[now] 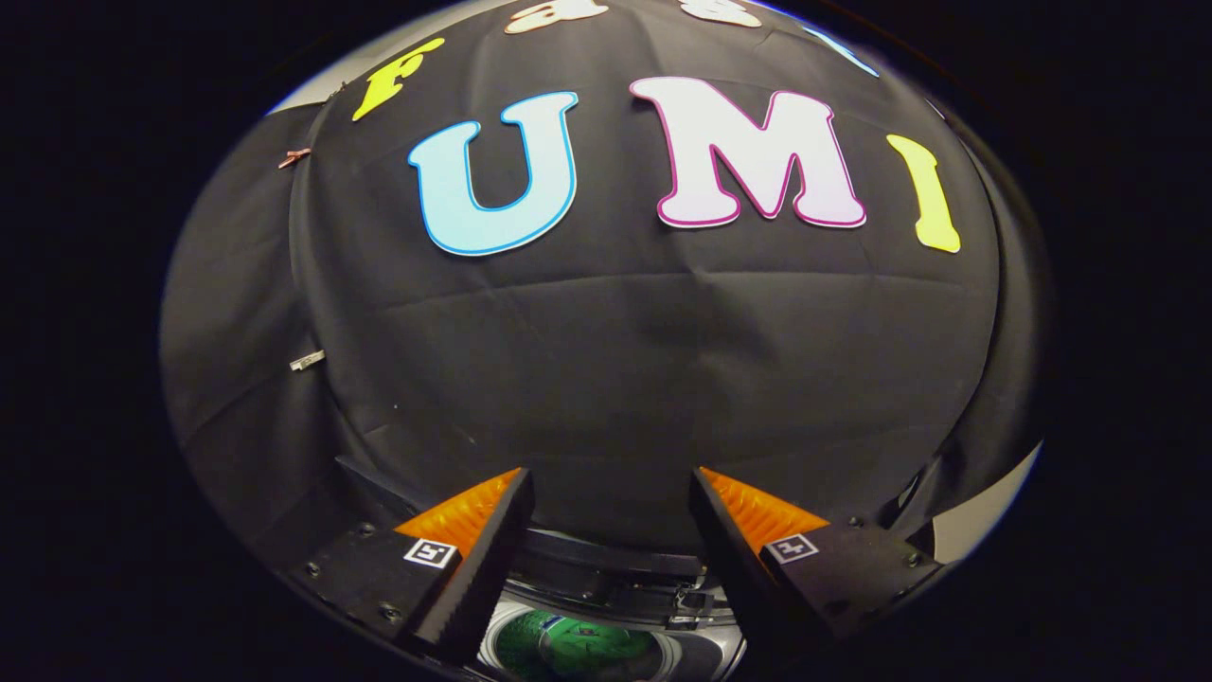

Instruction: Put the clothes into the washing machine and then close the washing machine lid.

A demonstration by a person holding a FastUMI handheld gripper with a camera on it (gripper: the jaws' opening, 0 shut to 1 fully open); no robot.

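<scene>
Gripper view looks forward along the gripper (611, 493), whose jaws stand wide apart with nothing between them and nothing in their hold; the two fingers (473, 559) rise from the bottom and splay outward, each carrying a small square marker (430, 552) on its base. Beyond the fingertips hangs the black cloth wall (606, 379) of the booth, creased across its middle, taking up most of what lies ahead. A small metal clip (307, 360) and a reddish clip (294, 157) sit on the cloth off to the left. Below and between the jaws, close under the gripper, lies the washing machine (606, 606): a dark back rim curves across the gap between the fingers, and under it the round opening of the drum (573, 649) shows, its lid off the opening. Inside the drum something green (568, 646) lies, though it is too small and too cut off to tell whether it is clothing. The drum sits nearer the left finger than the right, well below the fingertips and untouched by them.
</scene>
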